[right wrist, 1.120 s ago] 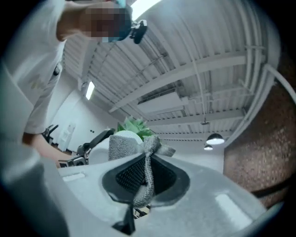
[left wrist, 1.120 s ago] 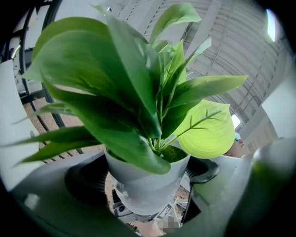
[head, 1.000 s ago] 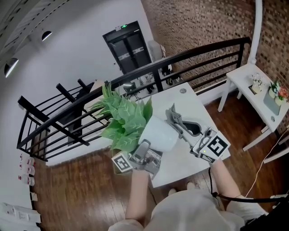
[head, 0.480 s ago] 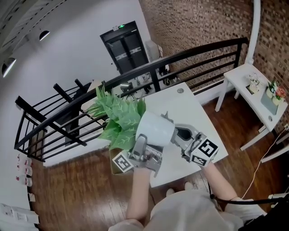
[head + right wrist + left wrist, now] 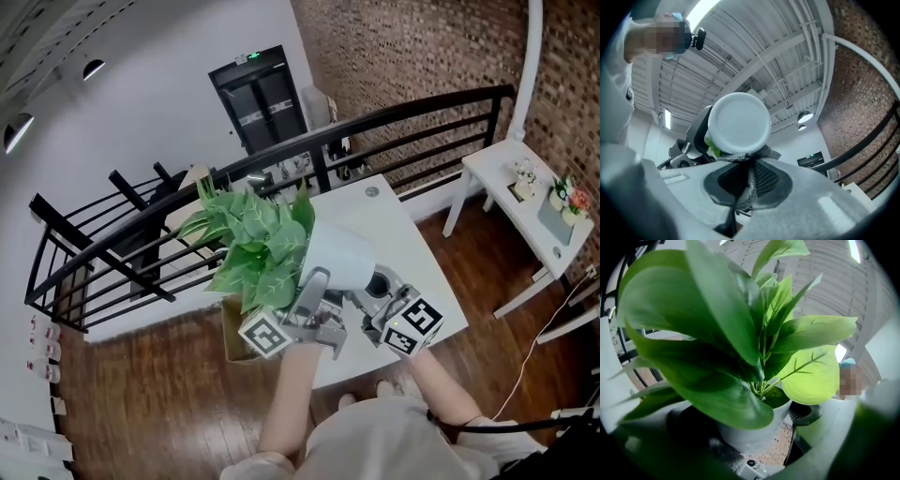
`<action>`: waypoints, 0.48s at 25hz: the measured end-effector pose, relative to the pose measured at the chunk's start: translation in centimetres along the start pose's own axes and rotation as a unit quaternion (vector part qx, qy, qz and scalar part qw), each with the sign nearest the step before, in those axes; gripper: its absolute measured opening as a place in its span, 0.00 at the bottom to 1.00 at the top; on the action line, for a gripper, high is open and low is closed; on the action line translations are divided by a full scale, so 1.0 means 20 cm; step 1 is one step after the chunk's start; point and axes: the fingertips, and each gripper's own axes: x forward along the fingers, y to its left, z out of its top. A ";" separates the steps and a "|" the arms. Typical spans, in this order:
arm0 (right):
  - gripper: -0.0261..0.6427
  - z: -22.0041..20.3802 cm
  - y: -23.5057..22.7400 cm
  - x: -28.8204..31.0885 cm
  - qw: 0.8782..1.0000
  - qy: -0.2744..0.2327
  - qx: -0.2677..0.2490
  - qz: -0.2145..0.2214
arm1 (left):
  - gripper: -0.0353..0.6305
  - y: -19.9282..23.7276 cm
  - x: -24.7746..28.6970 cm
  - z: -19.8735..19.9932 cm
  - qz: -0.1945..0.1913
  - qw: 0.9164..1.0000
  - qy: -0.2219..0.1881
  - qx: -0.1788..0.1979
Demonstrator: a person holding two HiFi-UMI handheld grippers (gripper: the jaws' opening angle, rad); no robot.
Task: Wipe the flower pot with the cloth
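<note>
Left claw was clamped on the pot, one jaw on each side of its white wall. The pot was off the surface and above its near left edge. It was tipped on its side, mouth to the left and base to the right.

The plant spread out past the left edge of the surface toward the railing. Its broad green leaves filled most of my left gripper view.

Right claw was closed on the cloth, a grey knit strip pinched in the seam between the jaws. The cloth's upper end was bunched against the lower rim of the pot's round white base. The base faced straight into my right gripper view.

The two claws were close together, right claw just beside the pot's base.
</note>
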 end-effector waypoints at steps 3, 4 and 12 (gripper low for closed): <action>0.06 0.00 0.00 -0.02 1.000 -0.002 0.018 -0.007 | 0.86 0.01 0.02 -0.02 0.012 1.000 0.002 0.026; 0.06 0.01 0.01 -0.02 1.000 -0.003 0.025 -0.006 | 0.86 0.01 0.02 -0.02 0.016 0.999 0.003 0.036; 0.06 0.03 0.11 -0.03 0.998 -0.005 0.067 0.007 | 0.86 0.04 0.03 -0.02 0.046 0.994 0.019 0.100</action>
